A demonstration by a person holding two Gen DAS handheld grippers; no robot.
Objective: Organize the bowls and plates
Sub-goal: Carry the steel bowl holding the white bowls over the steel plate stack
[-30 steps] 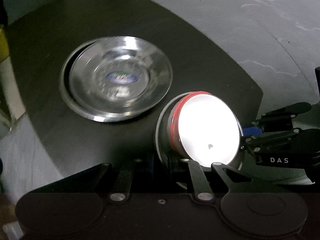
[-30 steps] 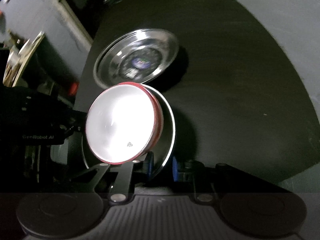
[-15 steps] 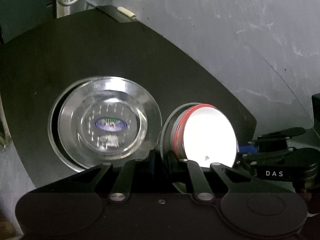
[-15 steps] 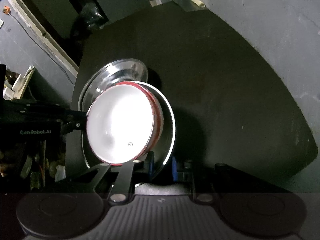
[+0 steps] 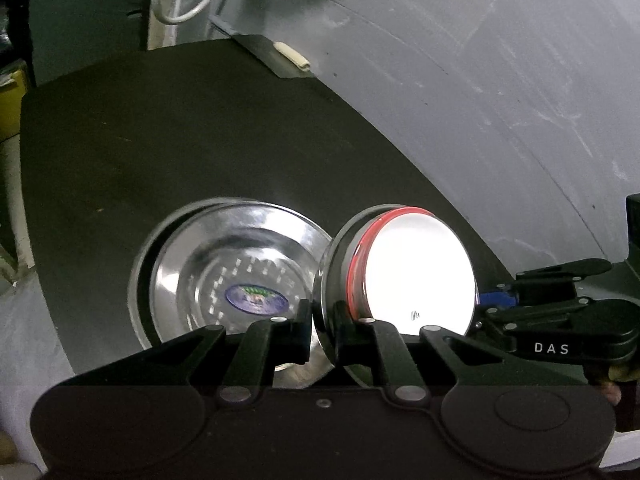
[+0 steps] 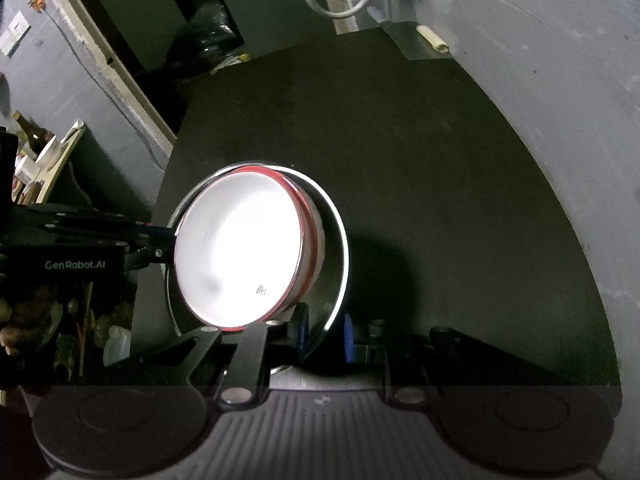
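Since a second ago both of my claws have carried the load up and away from the dark table (image 5: 200, 128), so the stack of steel plates (image 5: 224, 280) left lying there has slid from the upper left of my left wrist view down to about nine o'clock of my left claw (image 5: 322, 328). It sits there partly behind the left finger, with its oval sticker (image 5: 256, 300) showing in the middle.

Between my two claws I hold a steel plate (image 6: 334, 240) with a red-rimmed white bowl (image 6: 240, 248) resting in it, both tipped so the bowl's bright inside faces the cameras. My left claw is pressed together on the plate's near rim, which stands edge-on between the fingers; the bowl rises at about one o'clock of the tips.

In the right wrist view my right claw (image 6: 322, 336) pinches the same plate's rim between a black finger and a blue pad (image 6: 348, 340), with the bowl at about eleven o'clock of the tips. The other claw body enters that view at nine o'clock and reaches the plate's far edge.

Beyond the table, at twelve o'clock, a white cable loop (image 5: 180, 0) hangs by the grey wall (image 5: 480, 100).
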